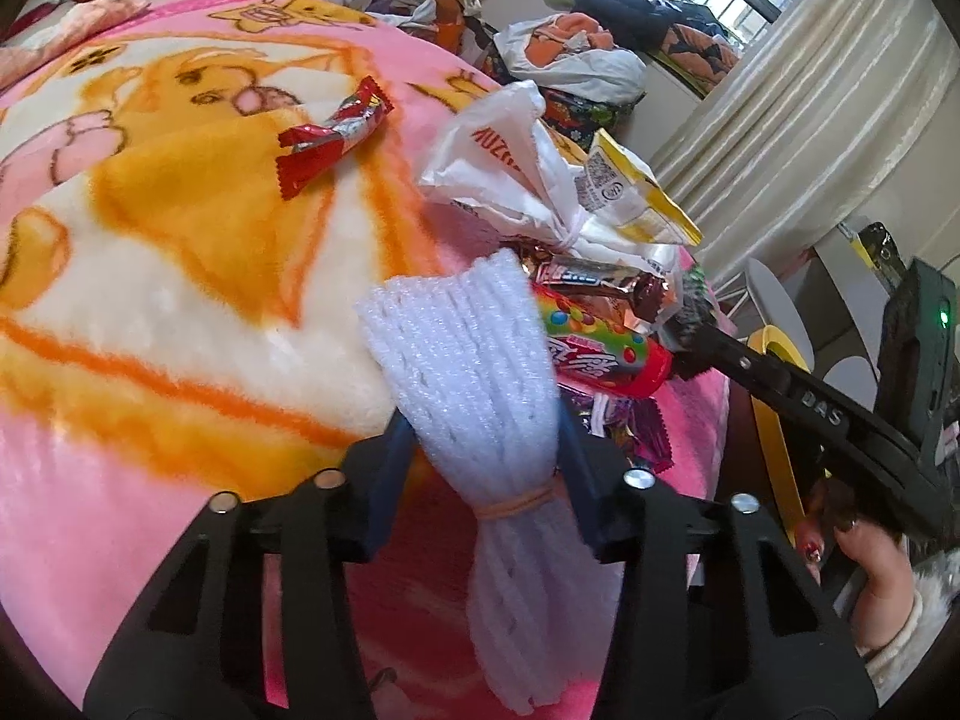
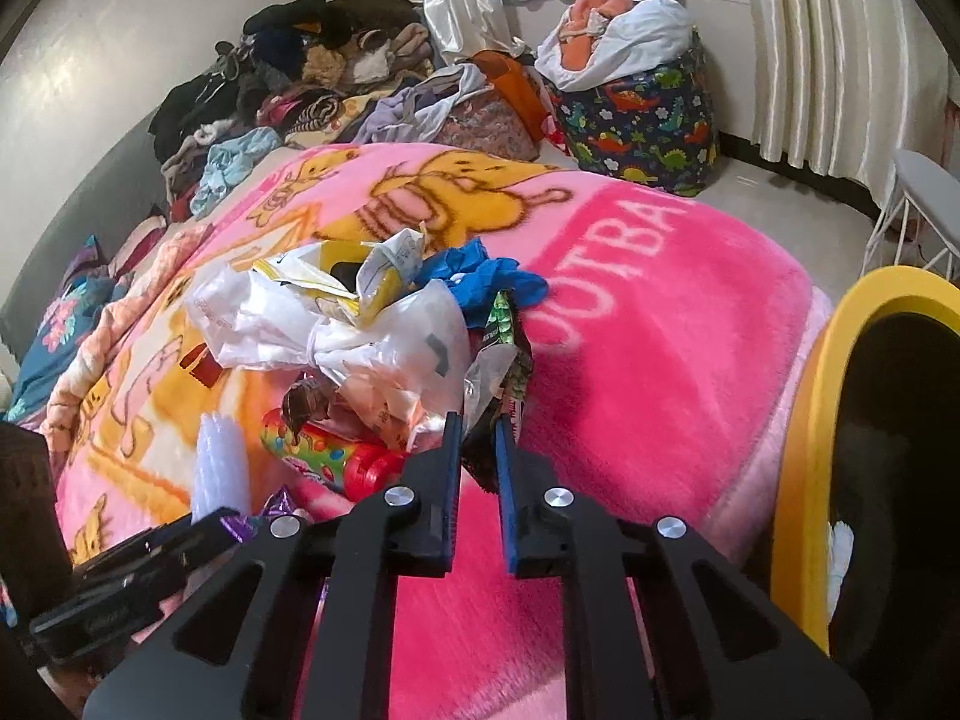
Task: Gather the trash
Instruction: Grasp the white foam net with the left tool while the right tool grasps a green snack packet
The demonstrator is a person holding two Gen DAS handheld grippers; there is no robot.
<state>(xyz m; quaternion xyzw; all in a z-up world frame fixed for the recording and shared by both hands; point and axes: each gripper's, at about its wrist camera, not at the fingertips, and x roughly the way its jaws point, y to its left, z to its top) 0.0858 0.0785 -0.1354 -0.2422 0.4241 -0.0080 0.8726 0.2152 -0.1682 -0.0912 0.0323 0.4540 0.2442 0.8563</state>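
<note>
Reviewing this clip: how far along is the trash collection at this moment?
Early. Little looks binned: the yellow bin shows only something white inside. In hand: the left gripper is shut on a white foam net bundle; the right gripper pinches a dark green wrapper. Left on the pink blanket: white plastic bags, candy tube, yellow carton, blue glove, red wrapper.

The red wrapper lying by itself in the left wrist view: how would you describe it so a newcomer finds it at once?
Start from the pink cartoon blanket covering the bed, then find the orange bear figure printed on it. The red wrapper lies on that figure, twisted, with zigzag ends and a silver middle. Unlike the other trash, heaped in the trash pile to its right, it lies alone.
</note>
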